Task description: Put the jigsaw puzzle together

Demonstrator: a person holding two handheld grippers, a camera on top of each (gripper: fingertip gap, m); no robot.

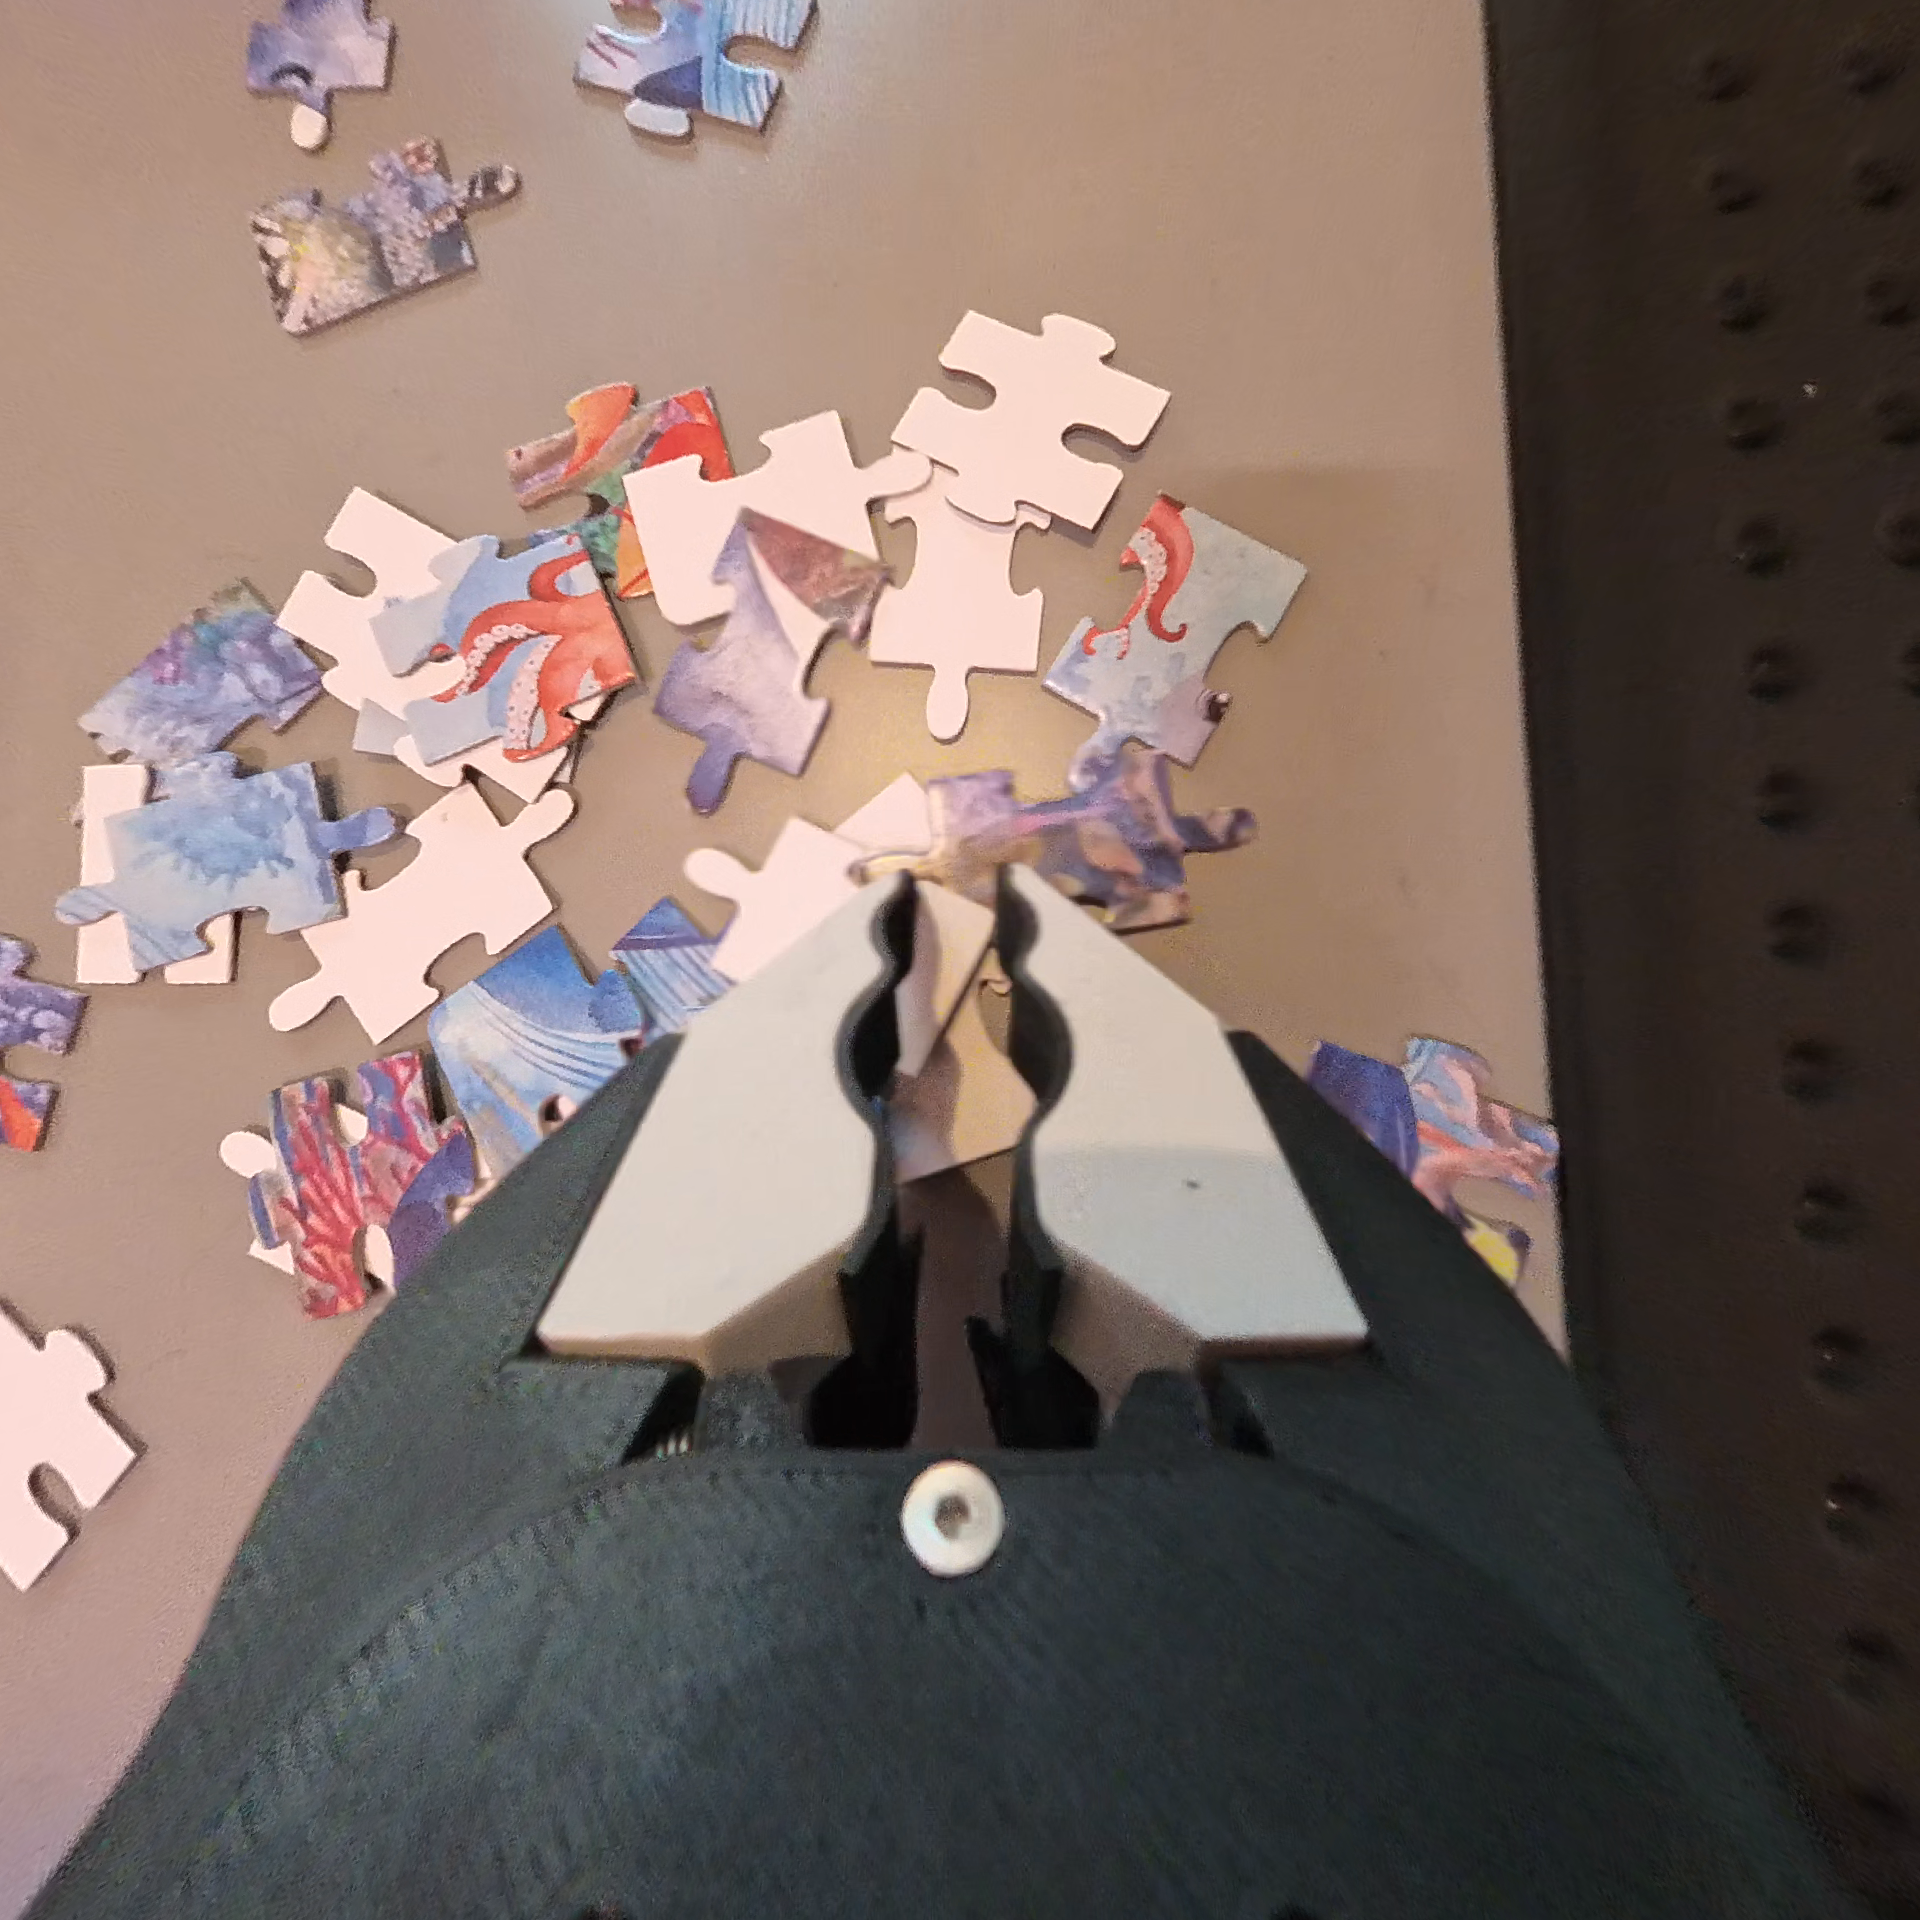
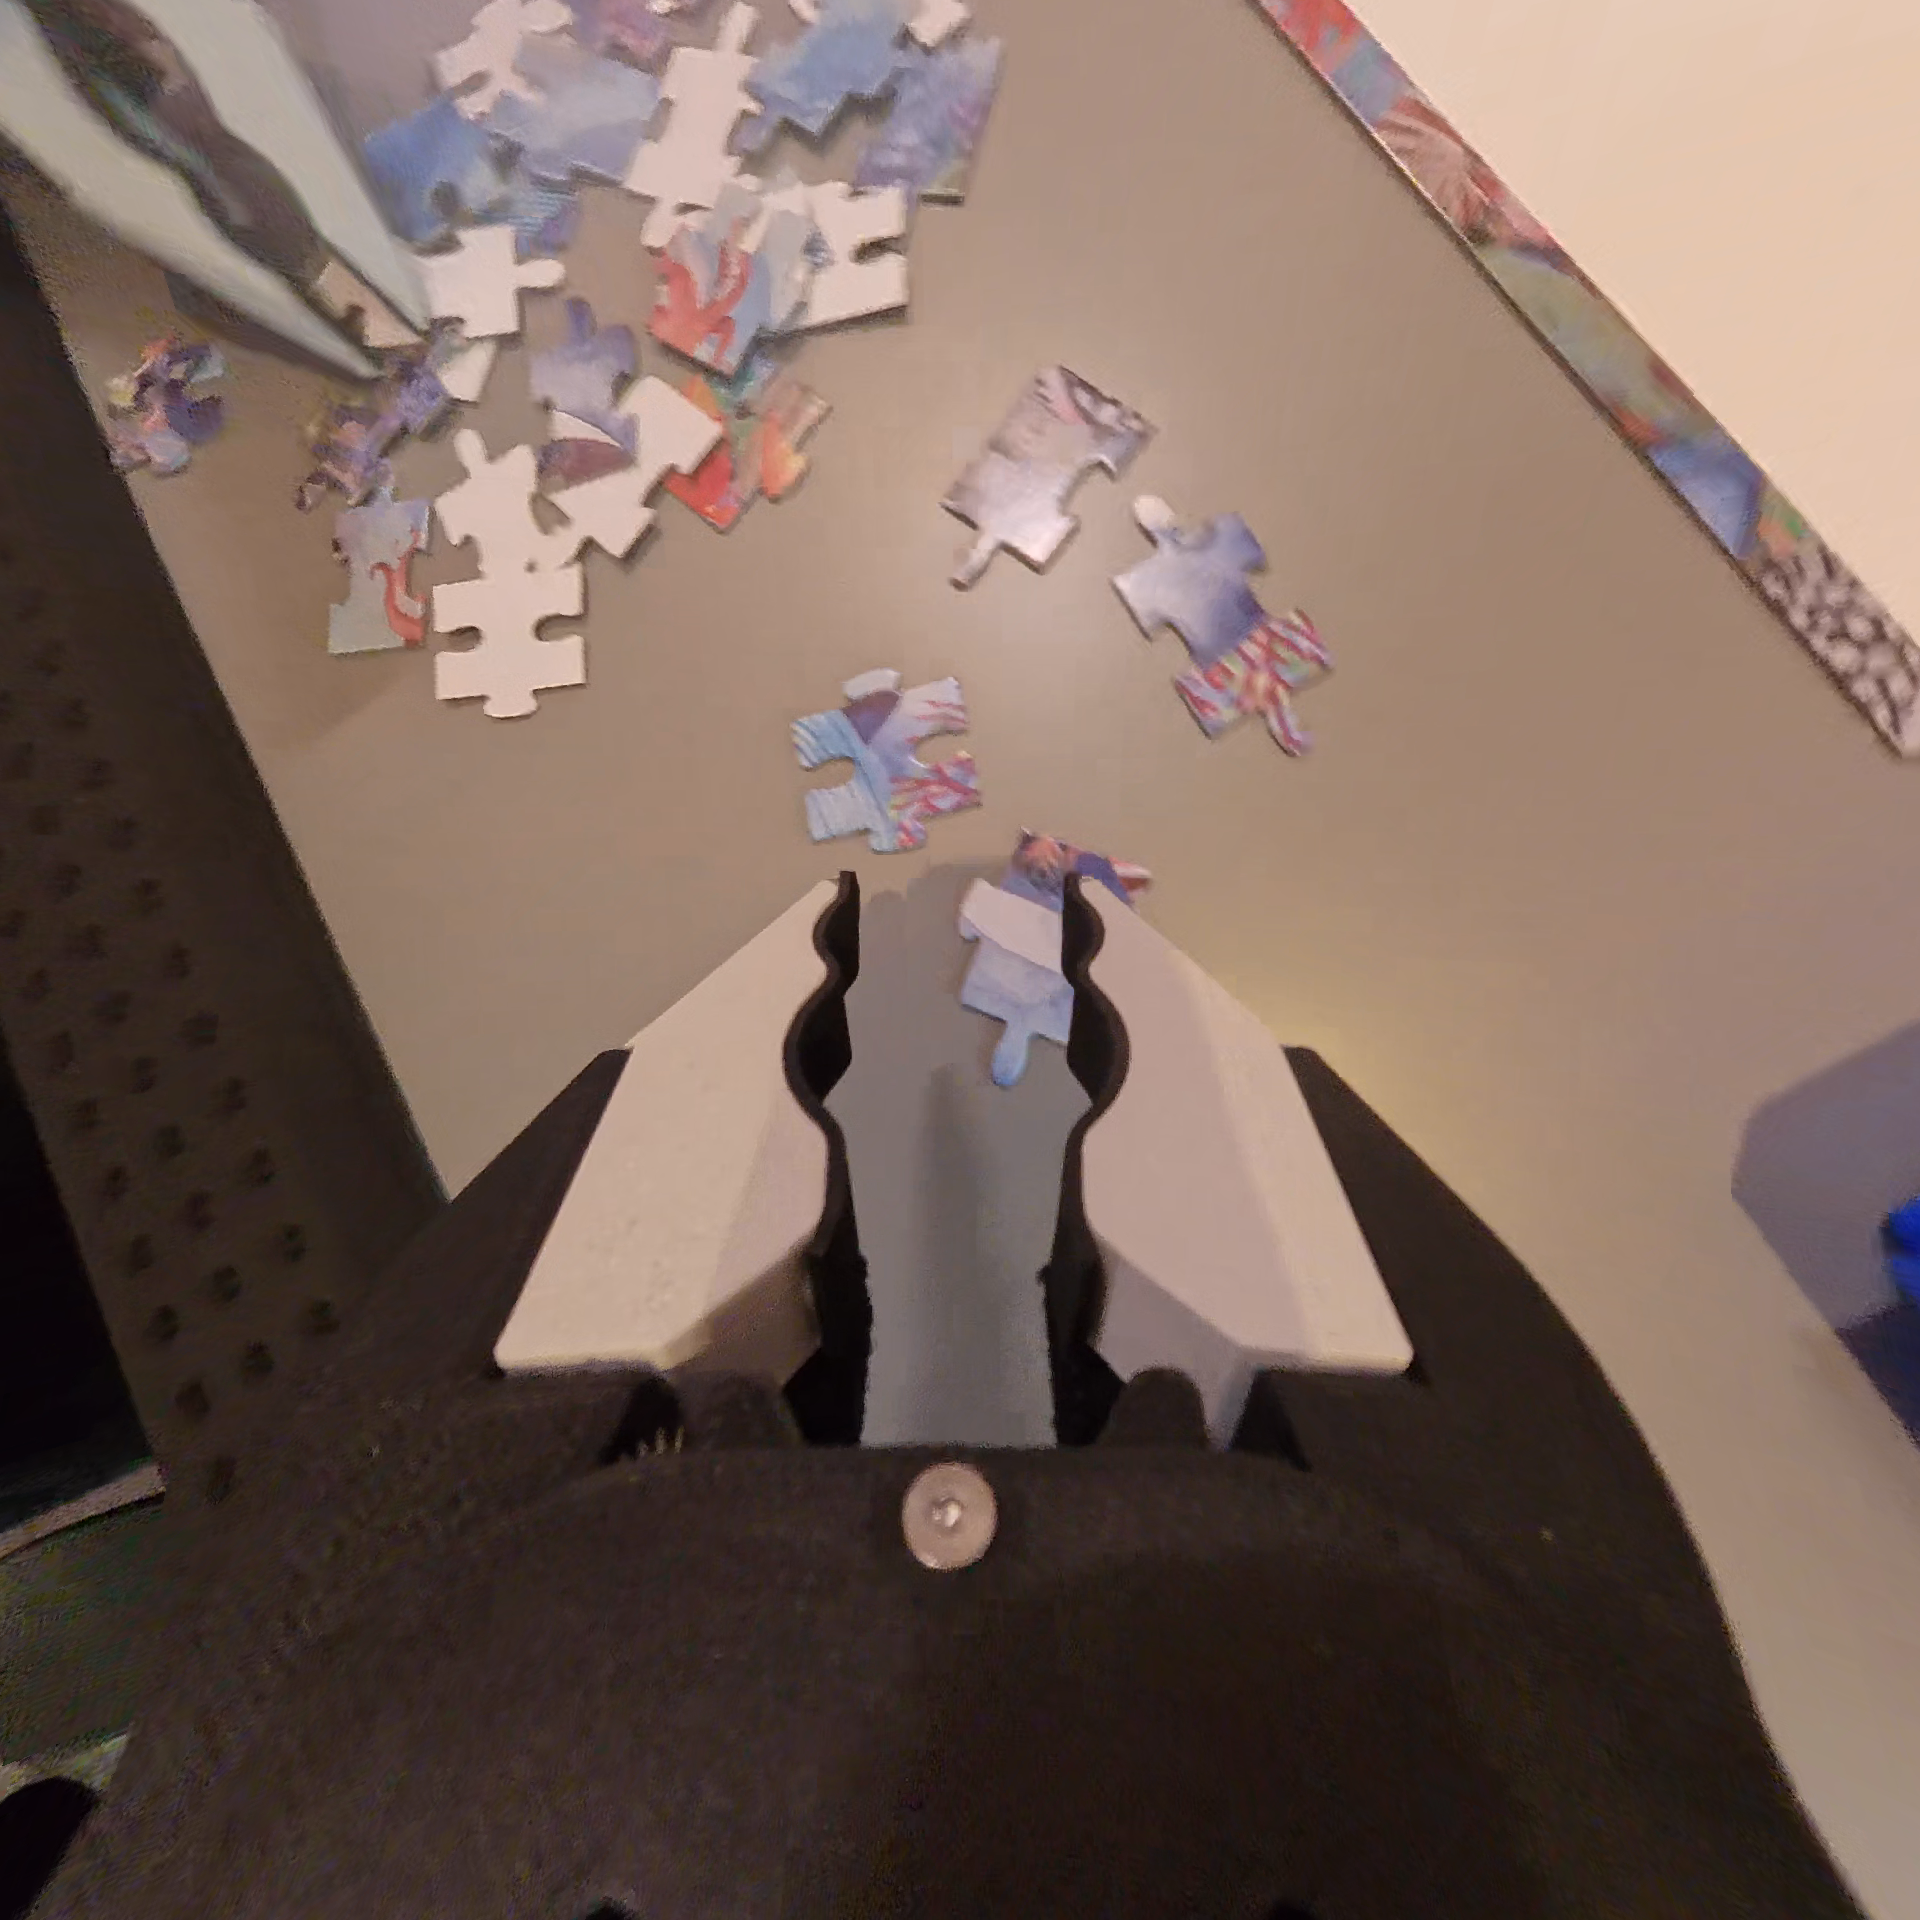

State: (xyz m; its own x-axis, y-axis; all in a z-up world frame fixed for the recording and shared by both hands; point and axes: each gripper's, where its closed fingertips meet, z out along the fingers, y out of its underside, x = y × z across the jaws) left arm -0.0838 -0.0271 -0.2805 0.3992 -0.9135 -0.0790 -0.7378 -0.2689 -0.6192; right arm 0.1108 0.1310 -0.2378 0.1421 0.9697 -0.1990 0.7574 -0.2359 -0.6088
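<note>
1. The left tool (image 1: 956, 883) is narrowed onto a puzzle piece (image 1: 951, 1023). The piece stands on edge between the fingers, pale back showing, running from the tips back toward the hinge.
2. That tool sits at the near right edge of the loose pile (image 1: 582, 665), low over it. The right wrist view shows it at far left with a piece between its tips. Whether the piece has lifted clear of the purple piece (image 1: 1101, 842) just beyond the tips I cannot tell.
3. The right tool (image 2: 961, 883) is part open and holds nothing; bare counter (image 2: 1455, 935) shows between its fingers.
4. The relation that matters, by my reading: a blue piece (image 2: 1013, 966) lies just inside the right finger (image 2: 1164, 1122), partly under it, its long axis along the tool with the tab pointing near. It is off centre, so the tool would need to shift right before closing.
5. A striped blue piece (image 2: 888, 764) lies just beyond the tips, slightly left. Two more, a grey piece (image 2: 1044, 468) and a blue-and-red piece (image 2: 1226, 623), lie farther and to the right. The right tool is nearer all of these; the left is nearer the pile.
6. No joined pieces are visible, so assembly looks barely begun.
7. Many pile pieces are white side up or overlapped, so their pictures are hidden. A patterned strip (image 2: 1621, 353) runs along the far right, cut off. A blue thing (image 2: 1901, 1247) at the right edge is too cropped to name. Both views are slightly blurred.
</note>
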